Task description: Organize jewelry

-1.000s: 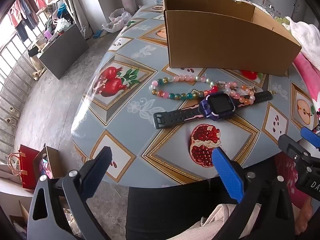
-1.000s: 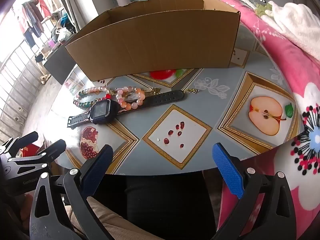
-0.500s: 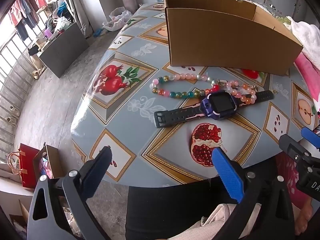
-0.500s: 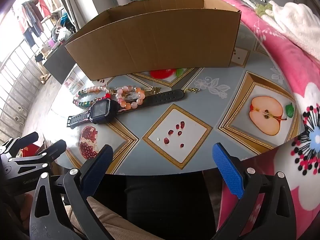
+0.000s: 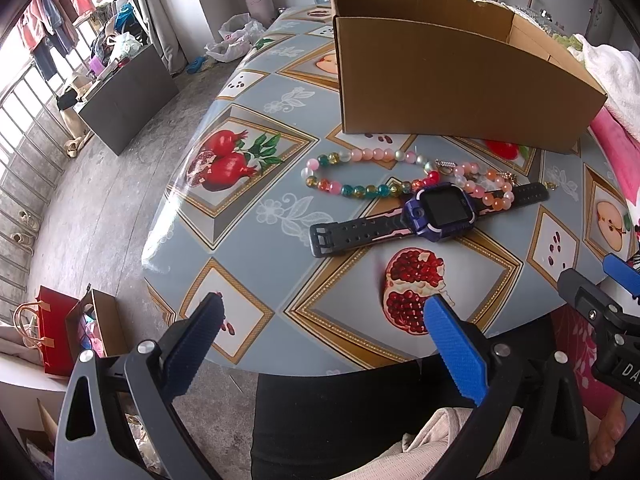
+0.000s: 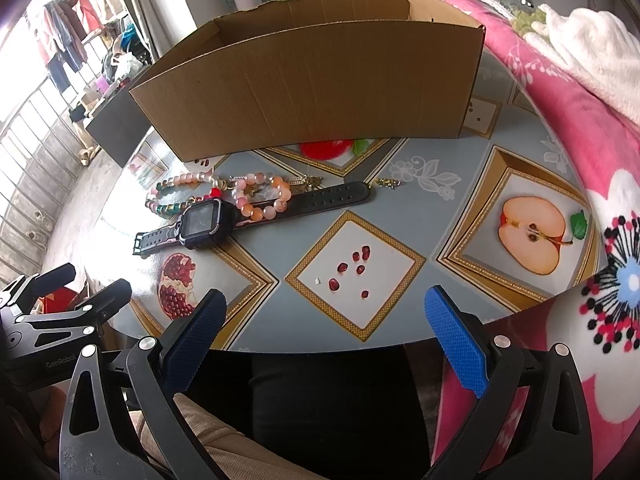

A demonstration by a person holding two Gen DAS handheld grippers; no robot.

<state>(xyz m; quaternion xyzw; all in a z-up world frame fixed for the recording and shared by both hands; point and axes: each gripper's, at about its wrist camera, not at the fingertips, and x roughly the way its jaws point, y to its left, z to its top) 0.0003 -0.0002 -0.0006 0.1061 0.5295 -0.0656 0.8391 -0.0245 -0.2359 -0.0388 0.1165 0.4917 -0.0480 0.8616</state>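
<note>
a: left wrist view. left gripper is spread wide and empty, hanging off the near edge of the counter. jewelry sits mid-counter: watch with its strap running left-right, multicolour bead bracelet just beyond it, pink bead bracelet draped over the watch's right strap. cardboard box stands just behind them, open top.

b: first pick?

a: i'd judge the watch. grab the near-left strap end, it lies clear of the beads. lift slowly, since the pink bracelet rests on the other strap and could drag.

b: right wrist view?

a: right gripper also wide apart, holding nothing, off the near edge. same cluster sits far left of it. a small gold chain piece lies just past the strap's right tip, another gold bit next to the pink beads; too small to tell what they are.

b: obstacles?

a: box's near wall is tall, so items must go up and over. pink blanket crowds the right side. the person's lap sits below both grippers.
</note>
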